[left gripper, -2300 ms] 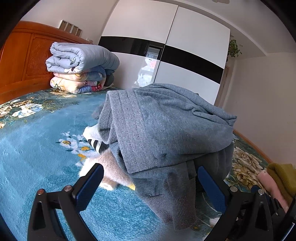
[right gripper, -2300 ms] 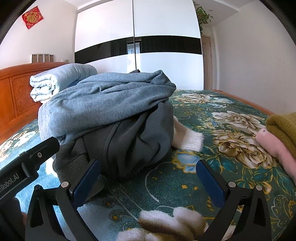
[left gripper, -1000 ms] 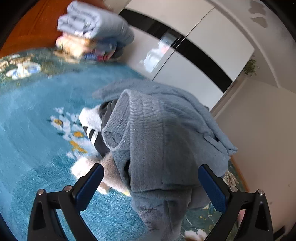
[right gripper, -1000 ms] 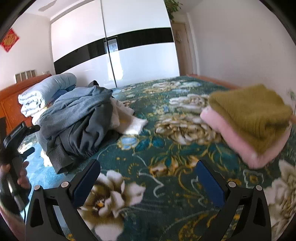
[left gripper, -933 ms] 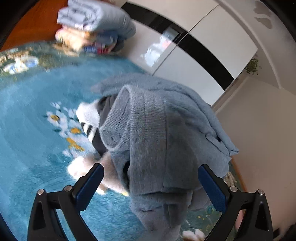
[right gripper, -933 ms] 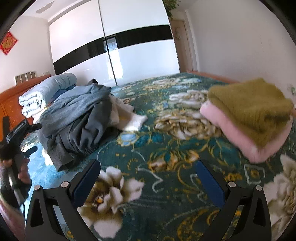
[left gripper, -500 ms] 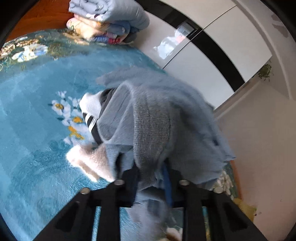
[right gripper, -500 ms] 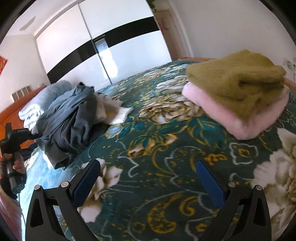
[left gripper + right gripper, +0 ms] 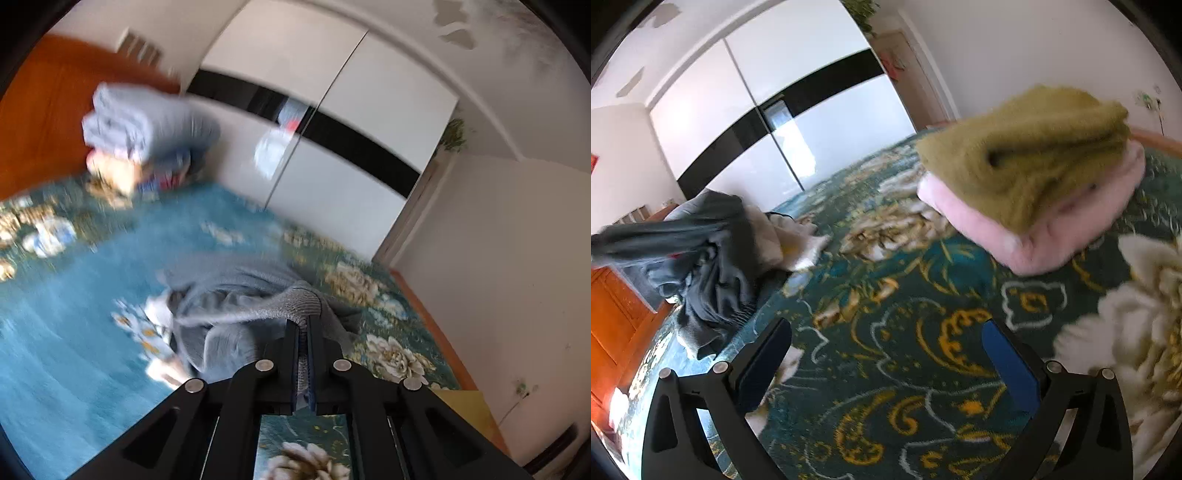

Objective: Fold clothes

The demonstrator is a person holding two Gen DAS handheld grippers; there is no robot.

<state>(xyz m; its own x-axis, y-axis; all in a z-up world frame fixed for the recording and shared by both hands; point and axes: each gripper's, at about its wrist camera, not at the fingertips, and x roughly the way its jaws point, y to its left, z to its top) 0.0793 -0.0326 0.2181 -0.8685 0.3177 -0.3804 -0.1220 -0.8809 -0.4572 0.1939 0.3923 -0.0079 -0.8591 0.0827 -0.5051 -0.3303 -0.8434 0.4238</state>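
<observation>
My left gripper (image 9: 303, 332) is shut on the ribbed hem of a grey sweater (image 9: 258, 295) and lifts it off the clothes pile (image 9: 207, 332) on the bed. In the right wrist view the pile (image 9: 709, 258) lies at the left with the grey sweater stretched out leftward. My right gripper (image 9: 886, 354) is open and empty above the patterned bedspread (image 9: 886, 369). A folded olive sweater (image 9: 1027, 155) lies on a folded pink one (image 9: 1034, 229) at the right.
A stack of folded quilts (image 9: 144, 136) sits by the wooden headboard (image 9: 40, 118). A white wardrobe with a black band (image 9: 332, 140) stands behind the bed. The bed's wooden edge (image 9: 1156, 140) runs along the right wall.
My left gripper closed on the grey sweater's hem and pulled it up and away from the pile. My right gripper swung right, toward the folded olive and pink stack.
</observation>
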